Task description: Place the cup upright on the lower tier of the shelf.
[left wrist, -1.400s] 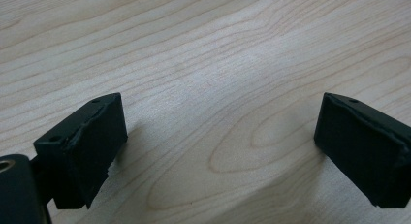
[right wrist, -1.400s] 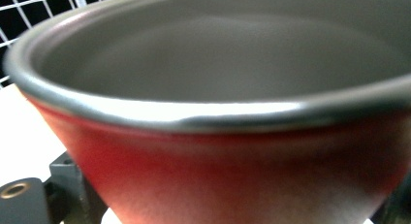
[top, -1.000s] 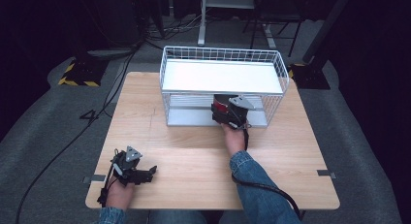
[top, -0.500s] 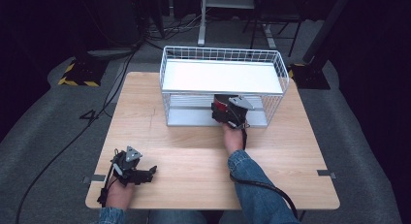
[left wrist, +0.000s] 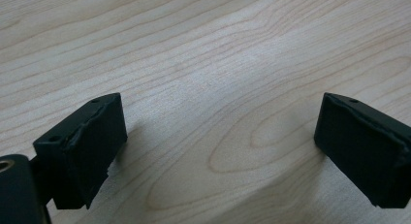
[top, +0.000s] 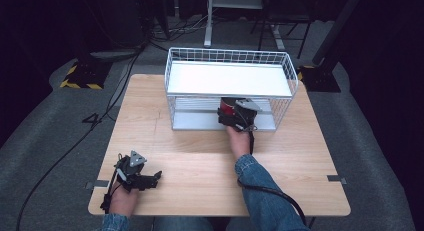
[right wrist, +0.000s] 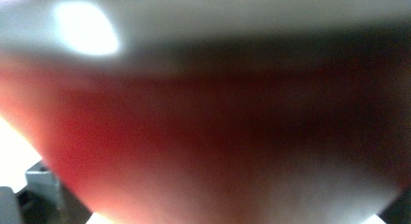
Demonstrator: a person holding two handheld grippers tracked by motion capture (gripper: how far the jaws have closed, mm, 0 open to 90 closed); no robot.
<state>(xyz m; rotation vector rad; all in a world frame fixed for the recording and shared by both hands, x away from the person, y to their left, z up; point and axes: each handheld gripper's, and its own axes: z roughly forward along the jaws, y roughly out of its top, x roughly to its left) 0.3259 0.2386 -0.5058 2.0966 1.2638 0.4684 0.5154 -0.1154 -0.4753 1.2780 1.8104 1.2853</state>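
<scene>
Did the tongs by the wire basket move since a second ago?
No. The right tongs sit at the same spot against the front of the white wire basket, with the red thing there too.

Dark room, grey carpet (top: pixel 45 141) with cables (top: pixel 100 121), white desk legs (top: pixel 207 21) behind.

A pale wooden worktop (top: pixel 310 161) is seen at the centre of the high view, on a grey floor (top: pixel 45 156). A white wire rack (top: pixel 280 66) is set on its upper middle part. A hand-held gripper (top: pixel 137 173) is rested at the worktop's lower left. In the left gripper view, bare wood grain is shown between two wide-apart jaws.
</scene>
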